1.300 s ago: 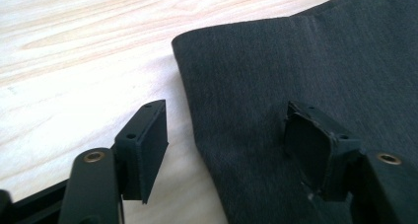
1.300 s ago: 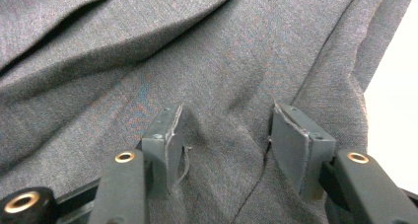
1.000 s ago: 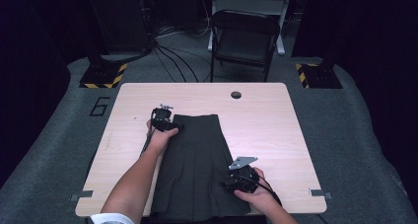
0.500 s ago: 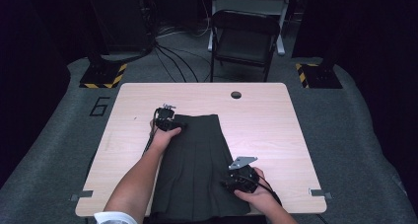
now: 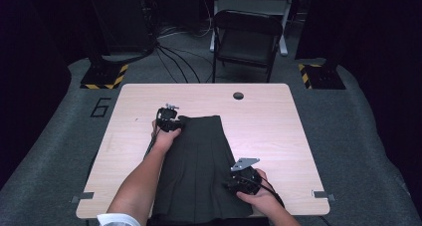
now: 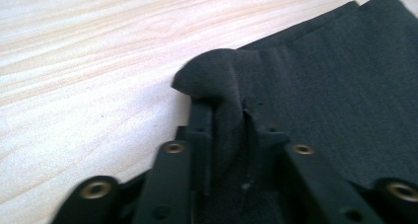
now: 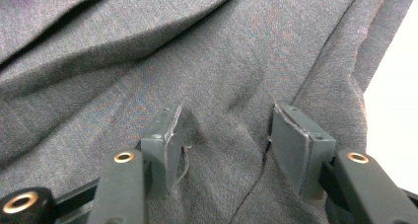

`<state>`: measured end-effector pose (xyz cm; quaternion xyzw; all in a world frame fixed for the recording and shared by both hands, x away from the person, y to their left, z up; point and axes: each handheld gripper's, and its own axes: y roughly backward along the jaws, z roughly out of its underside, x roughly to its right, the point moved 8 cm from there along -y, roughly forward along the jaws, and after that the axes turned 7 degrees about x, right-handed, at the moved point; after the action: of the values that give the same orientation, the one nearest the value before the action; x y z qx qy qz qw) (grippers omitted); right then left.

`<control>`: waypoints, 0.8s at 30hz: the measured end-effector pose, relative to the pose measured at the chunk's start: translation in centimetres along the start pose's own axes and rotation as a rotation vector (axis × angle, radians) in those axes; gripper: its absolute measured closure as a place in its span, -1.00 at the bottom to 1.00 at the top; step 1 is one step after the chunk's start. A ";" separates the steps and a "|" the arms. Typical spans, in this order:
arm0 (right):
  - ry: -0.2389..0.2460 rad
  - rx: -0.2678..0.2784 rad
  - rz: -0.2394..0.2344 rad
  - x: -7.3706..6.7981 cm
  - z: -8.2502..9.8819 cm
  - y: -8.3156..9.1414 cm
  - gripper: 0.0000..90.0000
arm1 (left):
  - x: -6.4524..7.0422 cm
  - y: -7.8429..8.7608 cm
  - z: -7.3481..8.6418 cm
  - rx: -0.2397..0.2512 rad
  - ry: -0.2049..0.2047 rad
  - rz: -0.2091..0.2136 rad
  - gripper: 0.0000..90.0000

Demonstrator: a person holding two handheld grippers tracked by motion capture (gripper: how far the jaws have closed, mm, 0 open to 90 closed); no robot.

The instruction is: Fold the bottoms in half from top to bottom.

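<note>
Since the earlier frame our left hand-held gripper has edged a little toward the upper right of the high view, onto the top left corner of the dark skirt, and its jaws have just been closing. In the left gripper view they now pinch a bunched fold of that corner between them. The skirt lies flat at the centre of the table, waistband toward the top of the frame and hem at the near edge. Our right hand-held gripper sits at the lower right side of the skirt; in the right gripper view its jaws stand apart, pressed down onto the cloth, with a ridge of fabric between the pads.
</note>
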<state>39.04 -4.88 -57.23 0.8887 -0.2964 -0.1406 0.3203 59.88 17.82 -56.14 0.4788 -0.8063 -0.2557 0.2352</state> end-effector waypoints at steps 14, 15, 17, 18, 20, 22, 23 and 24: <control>-0.014 -0.006 -0.002 0.0 0.0 0.1 0.03 | 0.7 0.6 -0.7 0.037 -0.030 -0.009 0.88; -0.013 -0.006 -0.003 0.0 0.0 0.1 0.03 | 0.7 0.8 -0.6 0.023 -0.036 0.000 0.88; -0.007 -0.005 -0.007 0.1 0.0 0.1 0.03 | 0.7 1.0 -0.9 0.041 -0.037 0.004 0.88; -0.011 -0.005 -0.008 0.1 0.0 0.1 0.03 | 0.7 1.0 -0.9 0.043 -0.032 0.013 0.88; -0.011 -0.002 -0.009 0.1 0.0 0.0 0.03 | 0.7 1.1 -1.1 0.054 -0.019 0.020 0.88; -0.011 -0.002 -0.009 0.1 0.0 0.0 0.03 | 0.6 1.3 -1.2 0.061 -0.016 0.025 0.88; -0.011 -0.002 -0.008 0.1 0.0 0.0 0.03 | 0.7 1.5 -1.3 0.066 -0.017 0.031 0.89; -0.010 -0.002 -0.008 0.1 0.0 0.0 0.03 | 0.7 1.5 -1.4 0.074 -0.014 0.031 0.89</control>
<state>39.11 -4.94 -57.22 0.8888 -0.2946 -0.1466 0.3189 59.46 17.55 -54.00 0.4729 -0.8241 -0.2253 0.2158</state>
